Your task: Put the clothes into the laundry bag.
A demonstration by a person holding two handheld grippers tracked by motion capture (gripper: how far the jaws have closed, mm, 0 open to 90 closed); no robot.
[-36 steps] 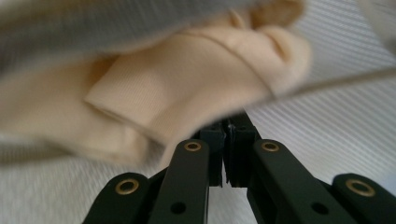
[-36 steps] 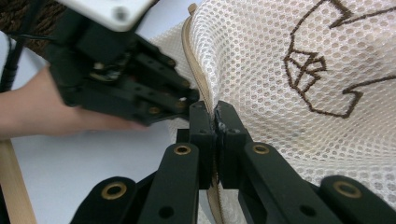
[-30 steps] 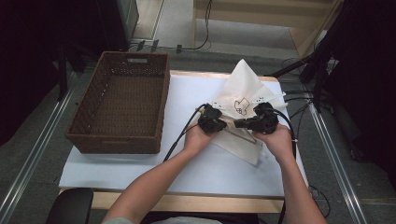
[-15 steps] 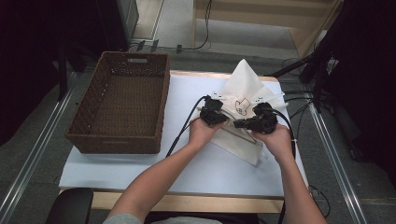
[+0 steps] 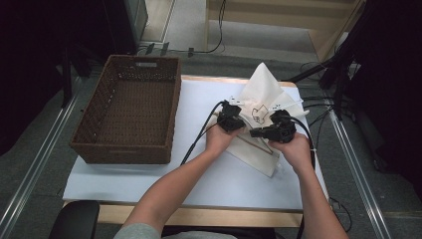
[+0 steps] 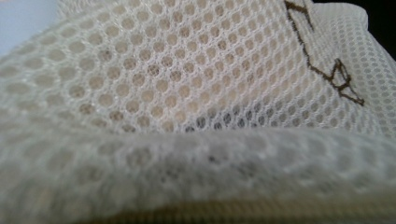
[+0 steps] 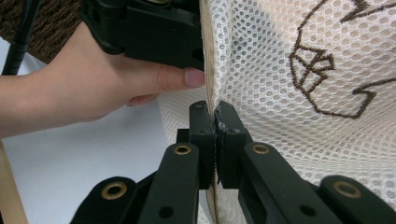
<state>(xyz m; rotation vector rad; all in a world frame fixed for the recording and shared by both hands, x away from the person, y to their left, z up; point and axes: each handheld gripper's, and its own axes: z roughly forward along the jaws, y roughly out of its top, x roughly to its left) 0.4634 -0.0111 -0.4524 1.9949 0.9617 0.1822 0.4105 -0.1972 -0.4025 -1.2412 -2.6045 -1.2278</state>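
Observation:
A white mesh bag [image 5: 263, 89] with a brown stitched drawing lies on the right half of the white table [image 5: 199, 179], one part raised to a peak. In the right gripper view my right gripper [image 7: 215, 112] is shut on the bag's tan seam [image 7: 208, 70], with the mesh [image 7: 303, 93] rising at its right. My left gripper [image 7: 144, 28] sits against the same seam farther up and seems to hold it. Mesh [image 6: 187, 93] lies right over the left gripper view and hides its jaws. From above, the left gripper [image 5: 233, 114] and right gripper [image 5: 255, 133] are close together at the bag's near-left edge.
A dark brown wicker basket [image 5: 171, 99] with nothing in it stands on the table's left half. Black cables [image 5: 199, 137] trail from both grippers across the table. Bare table lies in front of the bag, between the person's forearms.
The left gripper has moved a little away from the person along the bag's edge, and the bag has shifted slightly with it. The right gripper has stayed put.

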